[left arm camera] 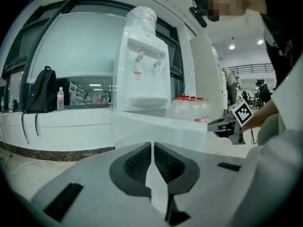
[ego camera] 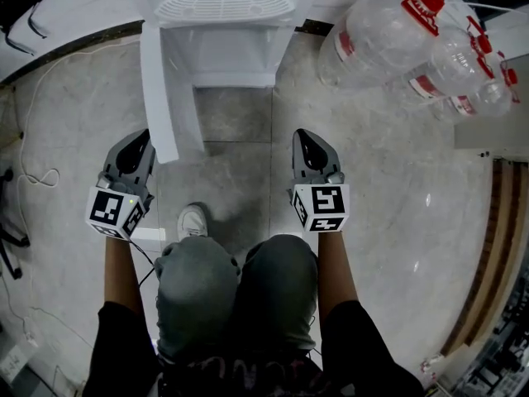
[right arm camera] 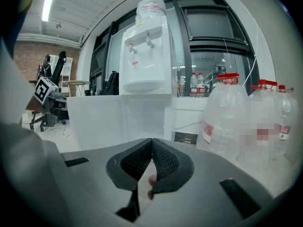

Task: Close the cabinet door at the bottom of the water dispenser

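The white water dispenser (ego camera: 225, 11) stands at the top of the head view. Its bottom cabinet door (ego camera: 158, 98) is swung wide open and juts toward me as a narrow white panel. My left gripper (ego camera: 141, 136) hovers just left of the door's free edge, jaws shut and empty. To the right of the door, in front of the open cabinet (ego camera: 233, 60), my right gripper (ego camera: 302, 134) is also shut on nothing. The left gripper view shows the dispenser (left arm camera: 142, 65) above the open door (left arm camera: 161, 129). The dispenser (right arm camera: 147, 51) and the door (right arm camera: 99, 119) also show in the right gripper view.
Several large clear water bottles with red caps (ego camera: 388, 27) lie on the floor right of the dispenser, also close at the right of the right gripper view (right arm camera: 227, 122). A white cable (ego camera: 37, 176) trails at left. My knees and a white shoe (ego camera: 192, 220) are below.
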`<act>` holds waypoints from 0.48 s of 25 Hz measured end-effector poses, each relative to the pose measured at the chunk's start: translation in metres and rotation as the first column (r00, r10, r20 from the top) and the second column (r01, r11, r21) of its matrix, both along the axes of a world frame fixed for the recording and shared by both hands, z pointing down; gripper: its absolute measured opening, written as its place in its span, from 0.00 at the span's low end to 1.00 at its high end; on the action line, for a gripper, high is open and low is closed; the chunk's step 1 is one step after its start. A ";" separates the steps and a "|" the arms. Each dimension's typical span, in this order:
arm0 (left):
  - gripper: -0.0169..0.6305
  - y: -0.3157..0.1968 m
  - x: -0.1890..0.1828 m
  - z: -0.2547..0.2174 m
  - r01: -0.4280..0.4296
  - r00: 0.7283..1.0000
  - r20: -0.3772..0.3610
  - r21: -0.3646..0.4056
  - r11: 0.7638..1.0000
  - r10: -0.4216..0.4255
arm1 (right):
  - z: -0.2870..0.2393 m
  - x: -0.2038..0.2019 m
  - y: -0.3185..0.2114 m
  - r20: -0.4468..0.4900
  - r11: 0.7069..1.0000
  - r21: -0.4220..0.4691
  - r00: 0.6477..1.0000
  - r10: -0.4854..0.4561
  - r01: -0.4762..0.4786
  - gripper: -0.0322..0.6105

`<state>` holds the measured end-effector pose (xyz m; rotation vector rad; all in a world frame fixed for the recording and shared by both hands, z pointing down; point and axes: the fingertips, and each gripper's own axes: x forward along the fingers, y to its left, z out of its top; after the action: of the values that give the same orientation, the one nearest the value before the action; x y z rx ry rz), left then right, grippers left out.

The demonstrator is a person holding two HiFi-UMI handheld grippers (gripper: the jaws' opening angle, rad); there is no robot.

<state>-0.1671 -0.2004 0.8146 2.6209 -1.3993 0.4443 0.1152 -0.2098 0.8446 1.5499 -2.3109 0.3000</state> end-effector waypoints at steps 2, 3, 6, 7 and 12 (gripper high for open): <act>0.05 -0.007 0.015 -0.001 -0.019 0.999 -0.033 0.002 1.000 0.019 | 0.002 0.009 0.002 -0.002 1.000 -0.003 1.000 0.022 -0.022 0.07; 0.05 -0.010 0.022 -0.001 -0.028 0.999 -0.047 0.005 1.000 0.028 | 0.004 0.013 0.003 -0.005 0.999 -0.009 0.999 0.032 -0.032 0.07; 0.05 -0.020 0.046 -0.003 -0.068 0.994 -0.082 0.015 0.998 0.069 | 0.008 0.025 0.007 -0.015 0.998 -0.030 0.998 0.059 -0.060 0.07; 0.05 -0.023 0.053 -0.002 -0.087 0.993 -0.084 0.014 0.996 0.088 | 0.009 0.029 0.008 -0.017 0.997 -0.031 0.998 0.068 -0.069 0.07; 0.05 -0.043 0.094 0.001 -0.179 0.980 -0.079 0.038 0.983 0.182 | 0.016 0.046 0.010 -0.029 0.993 -0.036 0.993 0.112 -0.113 0.07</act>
<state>-0.0735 -0.2436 0.8161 2.7696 -1.1589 0.3334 0.1617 -0.1997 0.8608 1.6581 -2.1892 0.3460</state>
